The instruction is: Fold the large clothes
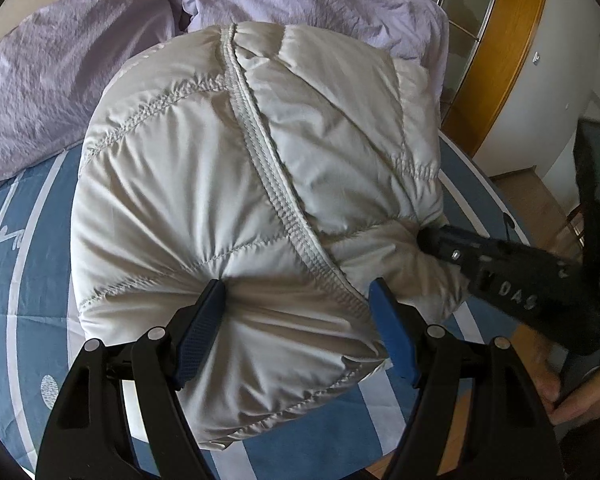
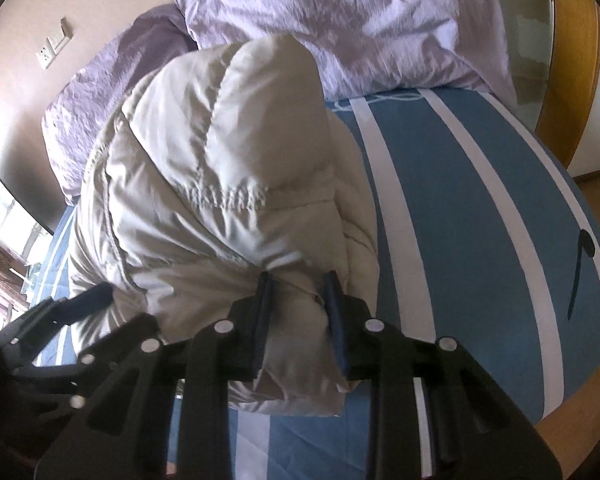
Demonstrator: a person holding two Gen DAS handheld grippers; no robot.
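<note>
Cream puffer jacket (image 1: 228, 208) sits bundled in a thick fold on the bed's blue-and-white striped sheet (image 2: 480, 208), zip seam running across the top. Left gripper (image 1: 296, 320) has its jaws wide, clamped round the near edge of the bundle. Right gripper (image 2: 298, 312), jaws narrow, pinching a bunched bit of jacket at the bundle's right end. Lilac pillows (image 1: 80, 52) just behind, wooden frame (image 1: 500, 52) w/ glass beyond

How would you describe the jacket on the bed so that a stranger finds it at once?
On the blue striped bedsheet, before the lilac pillows, lies a bundled puffer jacket. It alone is cream, quilted and zippered.
</note>
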